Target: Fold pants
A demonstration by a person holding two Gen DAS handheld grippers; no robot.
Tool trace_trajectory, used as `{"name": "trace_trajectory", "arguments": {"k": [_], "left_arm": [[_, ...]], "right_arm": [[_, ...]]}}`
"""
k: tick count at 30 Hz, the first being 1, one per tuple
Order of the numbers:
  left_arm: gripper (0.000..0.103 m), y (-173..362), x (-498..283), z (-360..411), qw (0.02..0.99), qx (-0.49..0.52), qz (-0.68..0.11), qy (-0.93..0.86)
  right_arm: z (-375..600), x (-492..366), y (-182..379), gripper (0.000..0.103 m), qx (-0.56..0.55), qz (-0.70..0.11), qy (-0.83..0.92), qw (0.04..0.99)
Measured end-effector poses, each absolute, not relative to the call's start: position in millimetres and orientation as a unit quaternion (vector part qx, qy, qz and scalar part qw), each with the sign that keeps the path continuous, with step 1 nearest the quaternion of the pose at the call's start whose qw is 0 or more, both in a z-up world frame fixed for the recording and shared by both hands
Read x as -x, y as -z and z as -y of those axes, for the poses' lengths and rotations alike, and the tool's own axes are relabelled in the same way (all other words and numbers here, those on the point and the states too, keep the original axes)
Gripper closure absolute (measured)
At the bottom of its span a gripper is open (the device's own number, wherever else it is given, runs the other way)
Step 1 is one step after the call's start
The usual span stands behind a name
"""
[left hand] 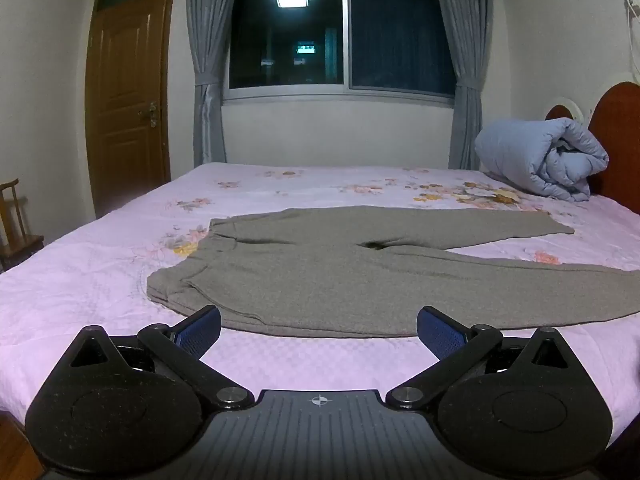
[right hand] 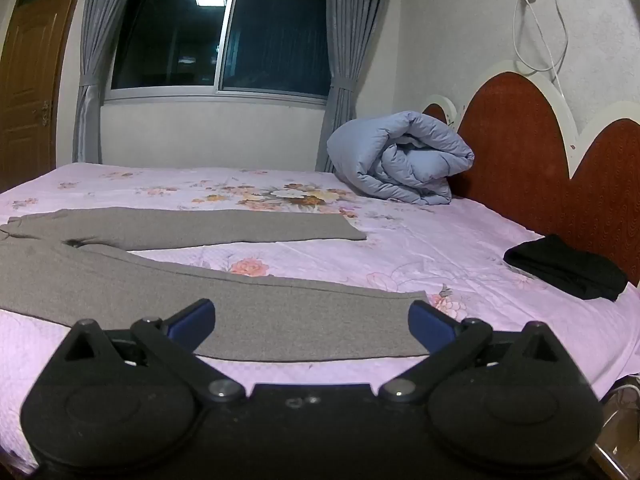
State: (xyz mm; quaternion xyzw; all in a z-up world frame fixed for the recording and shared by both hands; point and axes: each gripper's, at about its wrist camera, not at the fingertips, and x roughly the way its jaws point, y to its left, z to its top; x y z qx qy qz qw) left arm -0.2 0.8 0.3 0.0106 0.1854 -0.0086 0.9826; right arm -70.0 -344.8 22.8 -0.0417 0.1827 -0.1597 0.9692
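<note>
The room is showing pale walls, a dark window flanked by grey curtains, and a brown wooden door standing shut at the left. A bed is occupying most of the floor, its pink floral sheet lying smooth, with a red scalloped headboard running along its right side. A rolled blue duvet is resting against that headboard at the far corner. The grey pants are lying flat and unfolded across the near half of the sheet, waistband to the left, legs spreading apart toward the right (one leg hem is lying just ahead of the right-hand tool). A folded black garment is sitting near the headboard. The left gripper is hovering at the near edge of the pants, jaws spread wide, holding nothing. The right gripper is likewise spread wide over the leg hem, gripping nothing.
</note>
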Motion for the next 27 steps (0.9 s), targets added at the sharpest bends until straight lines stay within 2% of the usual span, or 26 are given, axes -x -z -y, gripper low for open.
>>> {"name": "trace_trajectory", "arguments": {"k": [27], "left_arm": [[0.000, 3.7, 3.2, 1.0, 0.983, -0.011, -0.186, 0.008]], "right_arm": [[344.2, 70.9, -23.8, 0.006, 0.042, -0.183, 0.160, 0.969]]}}
